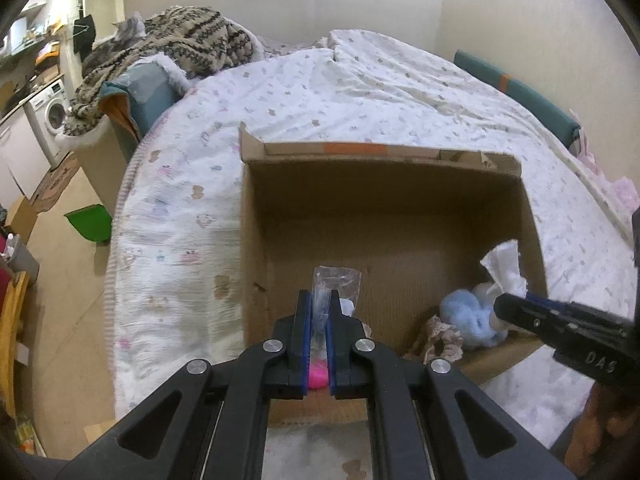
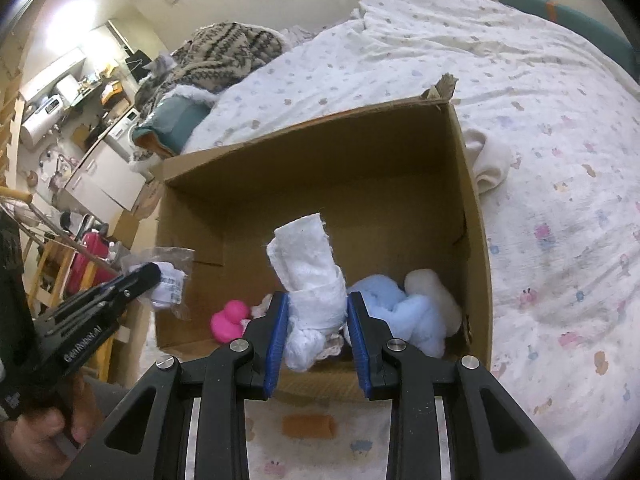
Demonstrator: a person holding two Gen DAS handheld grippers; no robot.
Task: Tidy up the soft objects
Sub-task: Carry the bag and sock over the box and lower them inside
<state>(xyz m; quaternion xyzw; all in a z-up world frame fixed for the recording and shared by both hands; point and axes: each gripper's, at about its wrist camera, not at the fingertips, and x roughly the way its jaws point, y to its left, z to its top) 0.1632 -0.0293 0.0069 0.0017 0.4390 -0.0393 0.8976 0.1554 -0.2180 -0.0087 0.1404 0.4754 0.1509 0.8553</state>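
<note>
On bed (image 1: pixel 360 92), cardboard box (image 1: pixel 384 208); left gripper (image 1: pixel 319 320) pinching clear plastic bag (image 1: pixel 338 280), right gripper (image 2: pixel 316 316) clamping rolled white cloth (image 2: pixel 308 264).

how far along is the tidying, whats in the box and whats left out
Partly done. In the cardboard box already lie a blue plush, a pink duck and a white plush. In hand: the left tool pinches a clear bag, the right tool grips a white cloth, both over the box. A cream cloth remains on the bed.
</note>
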